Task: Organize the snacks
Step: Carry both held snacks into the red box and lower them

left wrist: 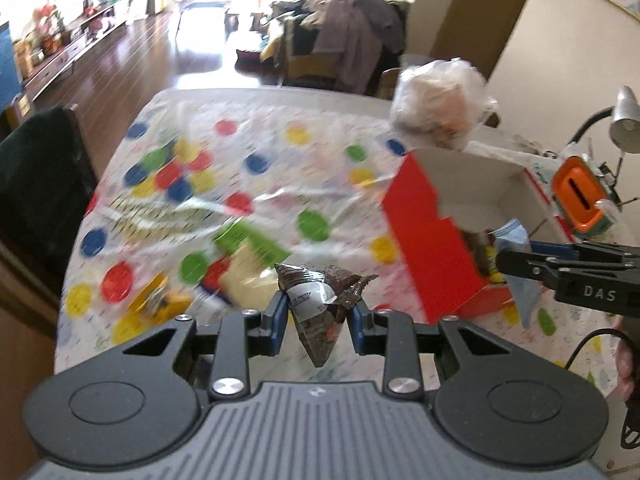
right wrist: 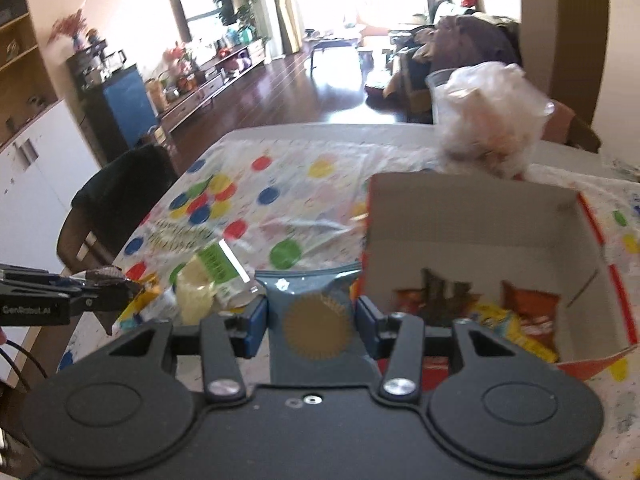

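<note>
Snacks were split between both grippers, an open box and the counter. The left gripper had its fingers clenched on a brown snack packet with a white label, which hung point-down between the blue pads, clear of the spotted tablecloth. The right gripper had its fingers grasping a blue pouch with a round gold seal, pressed at both side edges. In the left wrist view that same pouch dangled from the right gripper just beside the near corner of the red box.

That red box stood open on the right half of the counter, with white inner walls; several packets in orange, brown and yellow lay at its bottom. More snacks remained loose on the cloth to the left of the box, among them a pale yellow pack with a green label and a yellow packet, both blurred. A crumpled clear plastic bag sat behind the box.
</note>
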Demonstrator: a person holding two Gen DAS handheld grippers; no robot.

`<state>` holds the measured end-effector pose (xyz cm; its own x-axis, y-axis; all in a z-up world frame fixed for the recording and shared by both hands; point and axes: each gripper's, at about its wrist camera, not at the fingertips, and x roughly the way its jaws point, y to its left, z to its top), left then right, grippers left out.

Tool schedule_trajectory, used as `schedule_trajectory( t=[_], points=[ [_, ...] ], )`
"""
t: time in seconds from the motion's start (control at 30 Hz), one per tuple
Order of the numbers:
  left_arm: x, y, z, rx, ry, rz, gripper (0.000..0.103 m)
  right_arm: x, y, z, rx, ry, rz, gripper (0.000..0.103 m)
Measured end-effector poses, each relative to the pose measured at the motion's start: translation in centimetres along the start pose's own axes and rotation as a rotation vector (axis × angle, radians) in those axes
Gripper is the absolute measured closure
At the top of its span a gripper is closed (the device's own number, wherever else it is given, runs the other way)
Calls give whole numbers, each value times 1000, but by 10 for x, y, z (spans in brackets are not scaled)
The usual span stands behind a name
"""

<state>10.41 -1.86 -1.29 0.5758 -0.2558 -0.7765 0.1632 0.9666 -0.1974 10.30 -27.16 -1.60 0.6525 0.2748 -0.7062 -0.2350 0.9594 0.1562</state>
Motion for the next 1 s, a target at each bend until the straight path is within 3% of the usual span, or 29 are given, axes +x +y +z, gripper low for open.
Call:
schedule_trajectory(
  t=[0.5, 1.0],
  points=[
    [36, -122, 42, 145, -13, -85, 73, -12, -93, 19, 39, -31, -76, 57],
    [112, -187, 56, 181, 124, -78, 73, 21, -178, 14, 92, 62, -97, 57]
  ],
)
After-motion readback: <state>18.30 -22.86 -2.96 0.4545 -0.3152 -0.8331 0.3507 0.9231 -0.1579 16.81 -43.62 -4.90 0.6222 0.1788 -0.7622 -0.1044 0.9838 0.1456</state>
